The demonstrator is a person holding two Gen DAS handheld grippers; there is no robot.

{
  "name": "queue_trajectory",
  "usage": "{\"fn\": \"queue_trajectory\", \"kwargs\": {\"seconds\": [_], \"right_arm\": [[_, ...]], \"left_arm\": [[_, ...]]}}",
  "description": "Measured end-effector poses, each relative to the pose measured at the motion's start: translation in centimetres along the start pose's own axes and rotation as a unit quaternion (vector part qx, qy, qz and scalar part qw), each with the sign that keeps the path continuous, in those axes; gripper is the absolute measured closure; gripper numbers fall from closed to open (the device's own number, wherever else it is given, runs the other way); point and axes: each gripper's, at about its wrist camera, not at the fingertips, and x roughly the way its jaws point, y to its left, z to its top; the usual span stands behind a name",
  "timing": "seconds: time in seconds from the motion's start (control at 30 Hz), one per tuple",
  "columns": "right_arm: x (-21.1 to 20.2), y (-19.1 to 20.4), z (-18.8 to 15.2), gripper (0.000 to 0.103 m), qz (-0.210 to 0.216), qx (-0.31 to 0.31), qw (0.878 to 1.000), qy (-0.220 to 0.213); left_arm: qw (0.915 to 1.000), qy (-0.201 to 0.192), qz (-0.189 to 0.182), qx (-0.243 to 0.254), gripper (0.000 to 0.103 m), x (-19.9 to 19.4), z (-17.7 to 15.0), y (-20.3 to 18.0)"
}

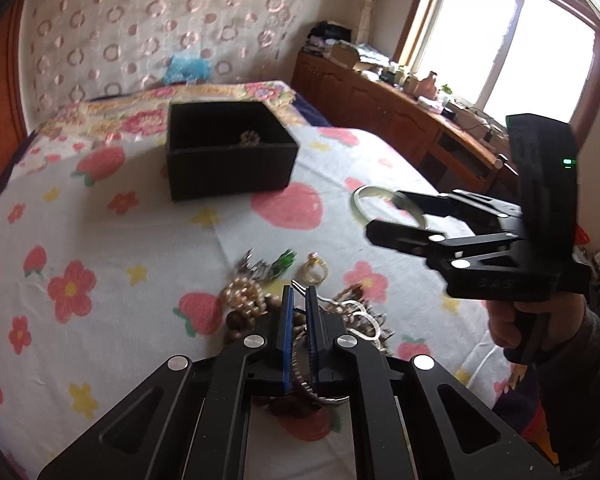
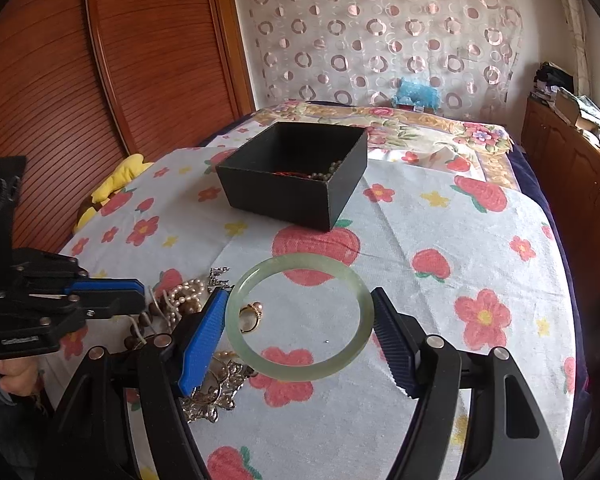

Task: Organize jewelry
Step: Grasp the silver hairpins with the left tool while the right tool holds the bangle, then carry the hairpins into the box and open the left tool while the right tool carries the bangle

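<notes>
My right gripper [image 2: 300, 320] is shut on a pale green jade bangle [image 2: 242, 343], held flat between its pads above the bed; it also shows in the left wrist view [image 1: 396, 216] with the bangle [image 1: 364, 192]. My left gripper [image 1: 299, 300] is shut on a silver metal watch band [image 1: 300, 376] over the jewelry pile [image 1: 260, 304]; it appears at the left of the right wrist view [image 2: 140, 292]. A black open box [image 2: 296, 196] with beads inside sits farther back, also seen in the left wrist view [image 1: 228, 156]. A gold ring [image 2: 252, 316] lies on the cloth.
The bed has a strawberry and flower cloth [image 2: 460, 264]. A pearl strand [image 1: 240, 292], a green gem piece [image 1: 284, 260] and a silver brooch [image 2: 212, 396] lie in the pile. A wooden wardrobe [image 2: 100, 80] stands left, a wooden cabinet [image 1: 400, 112] right.
</notes>
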Motion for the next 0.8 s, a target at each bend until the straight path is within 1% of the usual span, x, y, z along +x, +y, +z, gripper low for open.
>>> {"fn": "queue_trajectory", "kwargs": {"seconds": [0.07,0.27,0.5,0.57,0.67,0.8], "right_arm": [[-0.1,-0.1,0.0,0.029,-0.002,0.001,1.000,-0.001],[-0.5,-0.5,-0.1,0.029,-0.005,0.004,1.000,-0.003],[-0.4,-0.6,-0.2,0.029,-0.004,0.006,1.000,-0.003],[-0.4,-0.6,-0.2,0.029,-0.004,0.006,1.000,-0.002],[-0.3,-0.6,-0.2,0.029,-0.004,0.006,1.000,-0.002],[-0.3,-0.6,-0.3,0.029,-0.004,0.006,1.000,-0.002]], "left_arm": [[0.9999,-0.007,-0.004,0.010,0.100,-0.3,0.2,-0.7],[0.9992,-0.032,0.001,0.024,0.102,-1.5,1.1,-1.5],[0.9968,-0.063,0.034,0.034,0.102,-3.2,2.7,-0.8],[0.9957,-0.073,0.046,0.035,0.102,-3.8,3.0,-0.4],[0.9920,-0.090,0.075,0.046,0.102,-4.8,3.5,0.1],[0.9912,-0.088,0.084,0.051,0.102,-5.0,3.6,0.4]]}}
